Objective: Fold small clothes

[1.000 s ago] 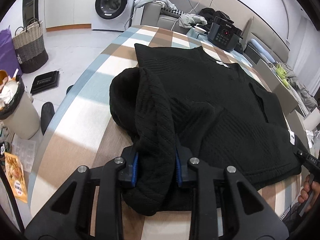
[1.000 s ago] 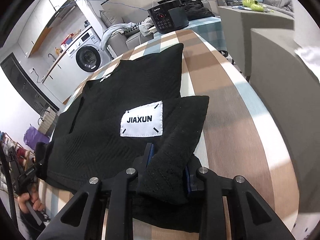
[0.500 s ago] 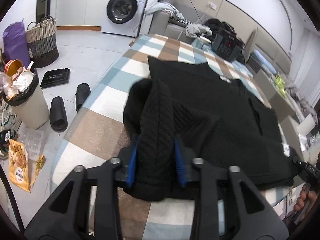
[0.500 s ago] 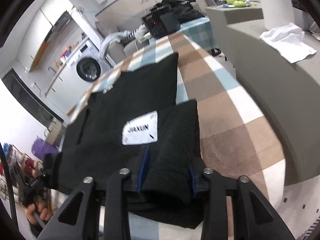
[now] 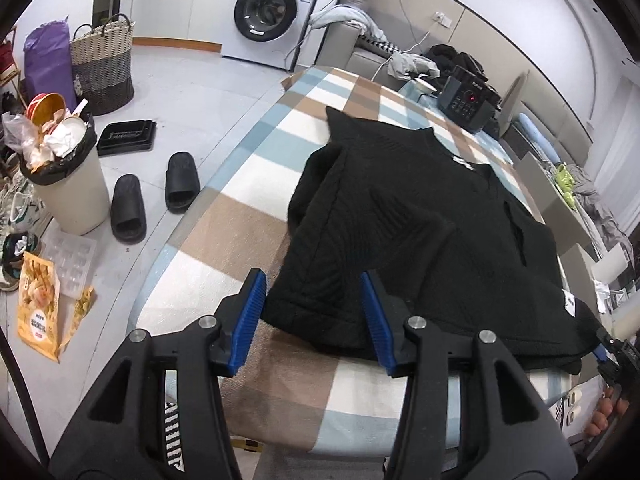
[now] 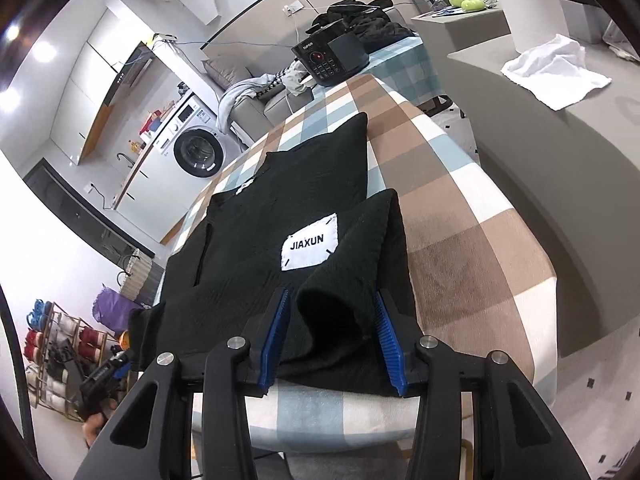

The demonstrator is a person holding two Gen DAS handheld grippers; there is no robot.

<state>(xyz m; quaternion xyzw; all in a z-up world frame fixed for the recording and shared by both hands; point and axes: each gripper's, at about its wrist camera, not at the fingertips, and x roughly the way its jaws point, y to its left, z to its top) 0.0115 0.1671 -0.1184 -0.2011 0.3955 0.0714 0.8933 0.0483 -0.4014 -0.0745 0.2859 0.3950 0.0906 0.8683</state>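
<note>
Checked table (image 5: 248,216) carries black sweater (image 5: 420,216), sleeves folded in. Left gripper (image 5: 314,316) and right gripper (image 6: 330,336) both released. Next: regrasp hem, fold upward.

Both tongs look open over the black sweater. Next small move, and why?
Probably back both tongs off toward the near table edge. The left tongs and right tongs stand open, and the black sweater lies on the checked tablecloth with both sleeves folded in, so nothing is gripped. Then regrip the near hem for the next fold.
</note>
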